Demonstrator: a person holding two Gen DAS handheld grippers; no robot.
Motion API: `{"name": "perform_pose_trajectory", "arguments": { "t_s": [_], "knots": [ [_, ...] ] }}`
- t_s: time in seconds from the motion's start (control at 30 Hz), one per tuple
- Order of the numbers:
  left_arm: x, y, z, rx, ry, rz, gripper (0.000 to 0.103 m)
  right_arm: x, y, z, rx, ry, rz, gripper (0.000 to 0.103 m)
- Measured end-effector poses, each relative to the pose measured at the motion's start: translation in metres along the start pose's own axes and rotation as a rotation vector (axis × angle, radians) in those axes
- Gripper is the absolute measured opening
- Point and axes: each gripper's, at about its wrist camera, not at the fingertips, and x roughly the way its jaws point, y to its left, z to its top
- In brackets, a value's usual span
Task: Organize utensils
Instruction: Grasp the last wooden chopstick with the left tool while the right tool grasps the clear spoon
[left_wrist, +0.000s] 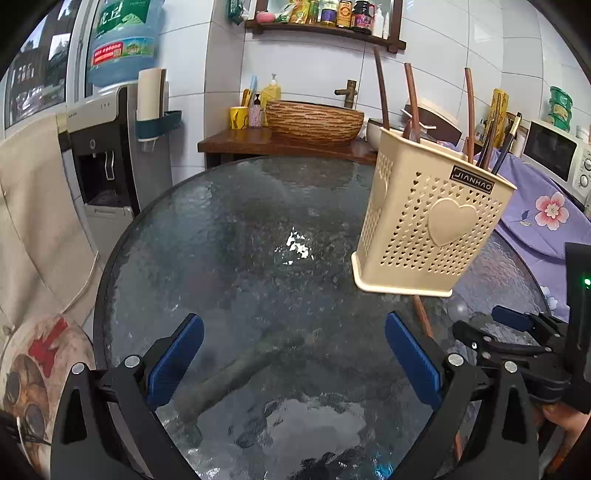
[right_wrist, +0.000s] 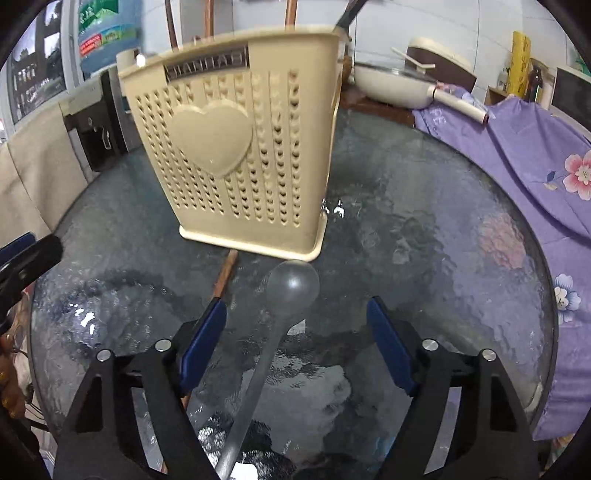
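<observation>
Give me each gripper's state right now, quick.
Left gripper: open, nothing between its pads, above the glass table.
Right gripper: open, astride the grey spoon, pads not touching it.

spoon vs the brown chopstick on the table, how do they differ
The spoon is grey with a round bowl; the chopstick is a thin, reddish-brown stick. The spoon lies between the open right gripper jaws; the chopstick lies just outside its left finger. Both lie flat on the glass table, in front of the beige holder.
</observation>
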Motion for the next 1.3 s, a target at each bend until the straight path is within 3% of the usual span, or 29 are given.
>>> {"name": "perform_pose_trajectory", "arguments": {
  "t_s": [0.37,0.43,0.7,0.73,0.9,0.97,1.17,1.3],
  "knots": [
    [0.009,-0.013,-0.009,0.039,0.050,-0.028,0.097,0.025,0.000,0.009,0.032,0.048,-0.034,0.054],
    [0.011,-0.020,-0.011,0.053,0.063,-0.042,0.097,0.026,-0.002,0.011,0.020,0.044,-0.031,0.037],
    [0.027,-0.059,-0.016,0.136,0.137,-0.144,0.094,0.019,-0.026,0.013,0.039,0.020,0.015,0.037],
    [0.029,-0.064,-0.016,0.146,0.146,-0.152,0.092,0.015,-0.027,0.011,0.040,0.011,0.014,0.037],
    [0.050,-0.094,-0.016,0.198,0.214,-0.215,0.057,-0.010,-0.046,0.010,0.061,-0.052,0.012,0.037],
    [0.060,-0.104,-0.016,0.212,0.245,-0.233,0.048,-0.018,-0.052,0.009,0.069,-0.069,0.022,0.037],
    [0.079,-0.121,-0.009,0.266,0.259,-0.195,0.032,-0.032,-0.057,0.003,0.059,-0.091,0.029,0.037],
    [0.085,-0.126,-0.005,0.271,0.258,-0.176,0.015,-0.035,-0.057,-0.001,0.060,-0.094,0.036,0.037]
  ]
}}
